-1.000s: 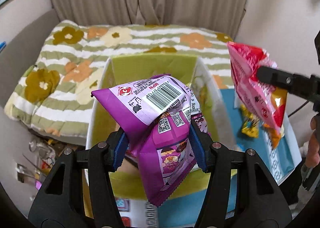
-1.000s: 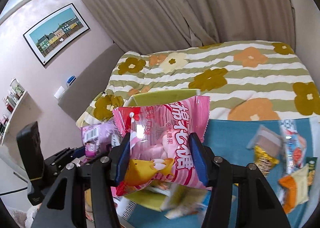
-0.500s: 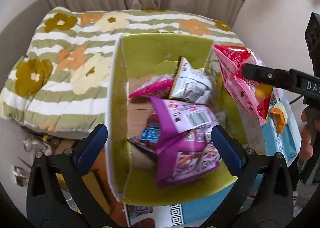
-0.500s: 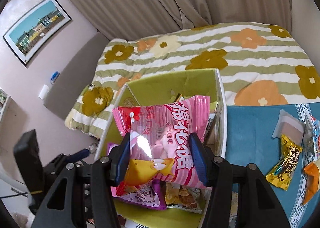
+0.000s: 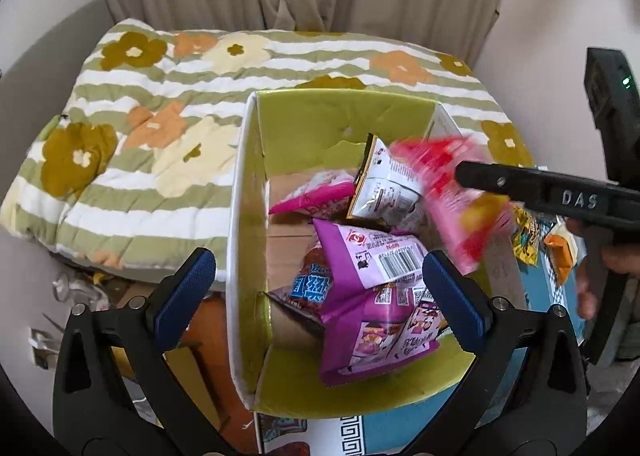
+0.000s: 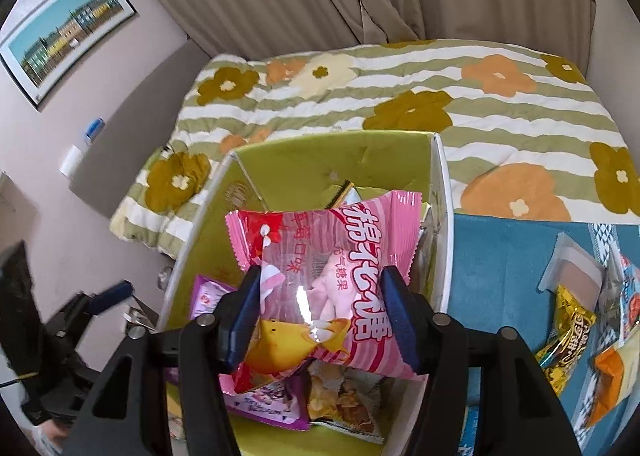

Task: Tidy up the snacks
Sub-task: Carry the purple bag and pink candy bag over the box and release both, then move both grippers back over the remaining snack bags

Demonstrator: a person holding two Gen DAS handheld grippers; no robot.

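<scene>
A white cardboard box point(image 5: 240, 196) with a green lining holds several snack packets. A purple bag point(image 5: 372, 296) lies loose in it, on top of the others. My left gripper point(image 5: 318, 260) hangs above the box's near end, open wide with nothing in its grip. My right gripper point(image 6: 320, 276) holds a pink marshmallow bag point(image 6: 328, 256) over the box point(image 6: 440, 196). Its jaws are opening, and the pads still touch the bag's sides. In the left wrist view the pink bag point(image 5: 452, 192) is blurred beside the right gripper's black finger point(image 5: 520, 184).
Inside the box lie a silver packet point(image 5: 384, 184), a magenta packet point(image 5: 316, 196) and a blue packet point(image 5: 308, 284). Right of it, a blue mat point(image 6: 500, 256) carries a yellow packet point(image 6: 568, 324) and an orange one point(image 6: 608, 376). A flowered quilt point(image 6: 400, 96) lies behind.
My left gripper opened and the purple bag dropped into the box. My right gripper carried the pink bag down and over the box.
</scene>
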